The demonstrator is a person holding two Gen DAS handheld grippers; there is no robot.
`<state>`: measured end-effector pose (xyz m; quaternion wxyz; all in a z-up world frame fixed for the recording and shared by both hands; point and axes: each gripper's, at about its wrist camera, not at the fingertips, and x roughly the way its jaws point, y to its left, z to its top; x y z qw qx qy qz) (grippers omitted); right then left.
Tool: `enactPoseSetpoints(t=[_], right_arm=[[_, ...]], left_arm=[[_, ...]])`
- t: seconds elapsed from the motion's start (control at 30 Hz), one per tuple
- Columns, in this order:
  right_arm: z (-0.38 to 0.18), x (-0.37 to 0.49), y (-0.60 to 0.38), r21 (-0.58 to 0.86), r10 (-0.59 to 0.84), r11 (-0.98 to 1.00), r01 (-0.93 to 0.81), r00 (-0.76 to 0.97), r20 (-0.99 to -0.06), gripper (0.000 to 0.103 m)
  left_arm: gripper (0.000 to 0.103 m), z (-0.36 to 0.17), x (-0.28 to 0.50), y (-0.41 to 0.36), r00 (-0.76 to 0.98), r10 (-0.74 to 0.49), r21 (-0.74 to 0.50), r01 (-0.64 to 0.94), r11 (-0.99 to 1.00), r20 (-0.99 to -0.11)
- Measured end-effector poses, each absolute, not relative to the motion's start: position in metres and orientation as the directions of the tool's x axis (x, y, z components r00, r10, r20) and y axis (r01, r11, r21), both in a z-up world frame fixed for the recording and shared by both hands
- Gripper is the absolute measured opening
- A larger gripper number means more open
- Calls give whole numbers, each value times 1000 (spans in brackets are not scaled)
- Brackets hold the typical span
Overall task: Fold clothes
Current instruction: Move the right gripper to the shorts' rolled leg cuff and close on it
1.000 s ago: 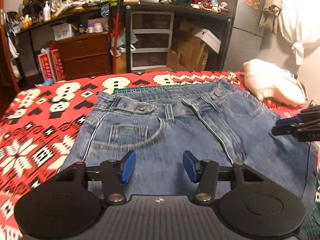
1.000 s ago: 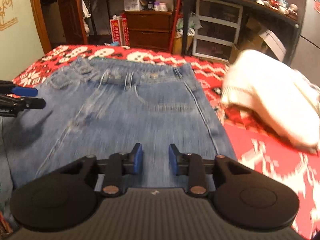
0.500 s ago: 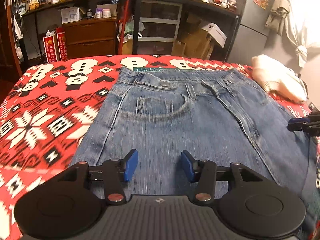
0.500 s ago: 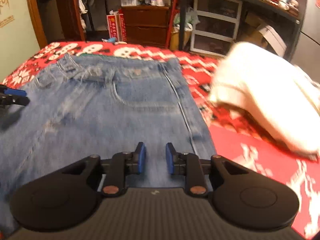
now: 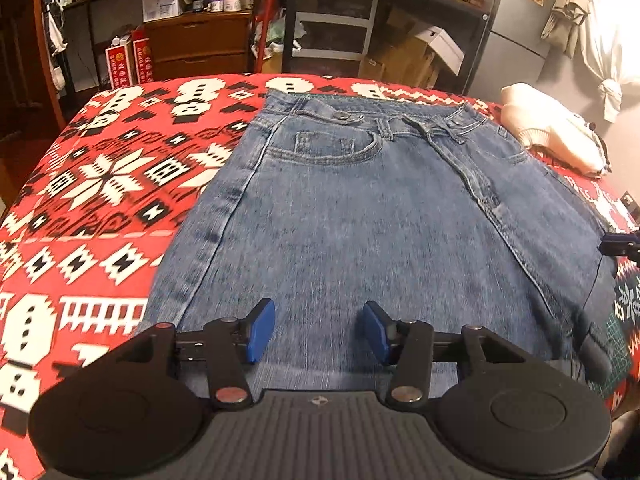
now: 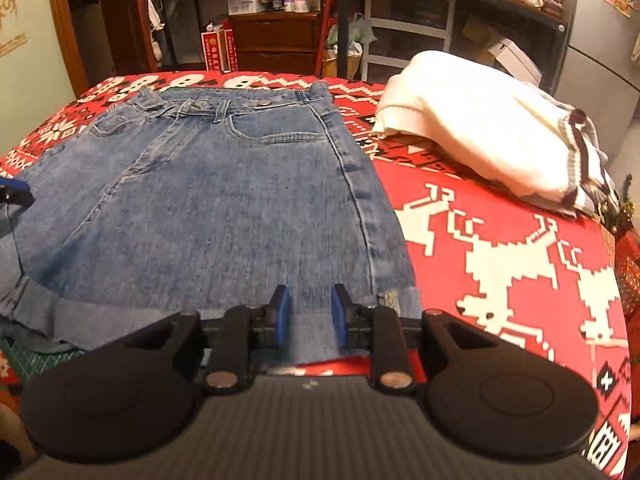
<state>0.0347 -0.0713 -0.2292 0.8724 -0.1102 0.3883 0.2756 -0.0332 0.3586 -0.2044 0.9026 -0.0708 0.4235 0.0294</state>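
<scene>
Blue denim jeans (image 5: 380, 220) lie flat, waistband at the far side, on a red patterned blanket (image 5: 100, 184). My left gripper (image 5: 318, 330) hovers open over the near part of the left leg, with nothing between its blue pads. The right wrist view shows the same jeans (image 6: 220, 200), with a rolled cuff at the near hem. My right gripper (image 6: 311, 314) stands just above that hem near the right side seam, its jaws a narrow gap apart and not pressing the cloth. Each gripper's tip shows in the other view: right gripper (image 5: 618, 244), left gripper (image 6: 14, 194).
A folded white sweater (image 6: 480, 132) lies on the blanket (image 6: 500, 260) to the right of the jeans, also seen as sweater (image 5: 552, 136). A green cutting mat (image 6: 28, 356) peeks out under the near hem. Cluttered shelves and drawers stand beyond the far edge.
Both grippers have drawn back toward the near end of the jeans, so the waistband looks farther away. The right jaws narrowed a little and now sit over the hem.
</scene>
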Motion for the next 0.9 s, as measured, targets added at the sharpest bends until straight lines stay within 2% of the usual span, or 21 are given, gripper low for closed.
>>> enactPoseSetpoints(t=[0.2,0.57,0.73,0.9], right_arm=[[-223,37,-77,52,399,836,-546,541,-740,25],[-219,49,-113,56,341,889,-455,573,-745,25],[-221,55,-131,149,391,888,-435,546,-740,26],[-224,57,-148,250,452,876,-413,519,-726,28]], left_arm=[[48,-193,-41,345,665,12,-74,-101,992,-747],[48,-179,-28,270,679,-179,-159,91,983,-712],[48,-179,-11,223,655,-277,-189,203,961,-703],[48,-181,1,182,634,-326,-176,289,941,-702]])
